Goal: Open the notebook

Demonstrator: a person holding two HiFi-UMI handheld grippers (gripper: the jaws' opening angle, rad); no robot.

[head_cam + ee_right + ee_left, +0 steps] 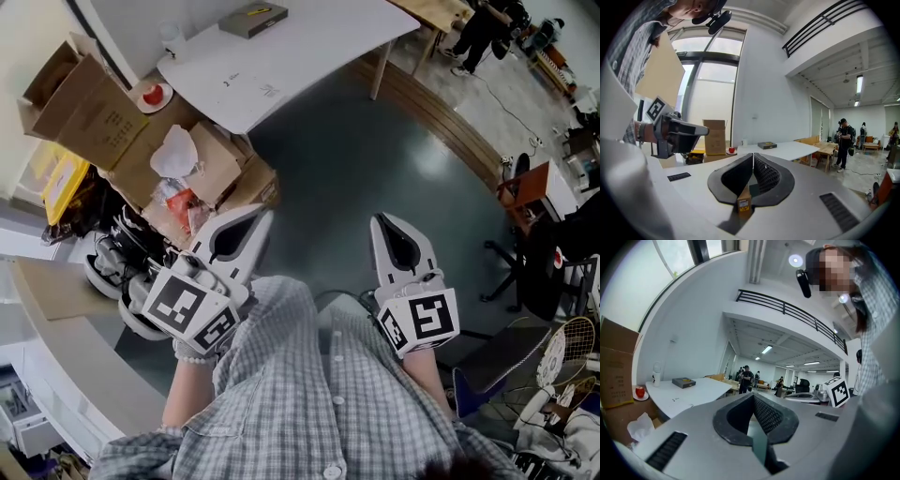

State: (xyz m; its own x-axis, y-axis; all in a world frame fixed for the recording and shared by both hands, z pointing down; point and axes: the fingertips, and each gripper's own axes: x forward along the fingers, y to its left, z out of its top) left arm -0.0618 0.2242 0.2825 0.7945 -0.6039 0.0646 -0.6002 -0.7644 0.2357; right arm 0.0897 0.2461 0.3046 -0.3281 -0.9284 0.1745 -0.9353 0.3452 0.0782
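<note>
The notebook [252,20], dark with a yellow mark on its cover, lies closed on the far part of a white table [300,56]. It also shows small and distant in the left gripper view [684,382] and the right gripper view [767,145]. My left gripper [265,214] and right gripper [380,218] are held side by side over the dark floor, well short of the table. Both are shut with nothing between the jaws, which meet tip to tip in the left gripper's [753,394] and the right gripper's [753,154] own views.
Open cardboard boxes [94,112] with crumpled paper stand left of the table. A red apple on a plate [153,95] and a white bottle [170,36] sit at the table's left end. People [483,33] stand beyond it. An office chair [534,244] and clutter are at right.
</note>
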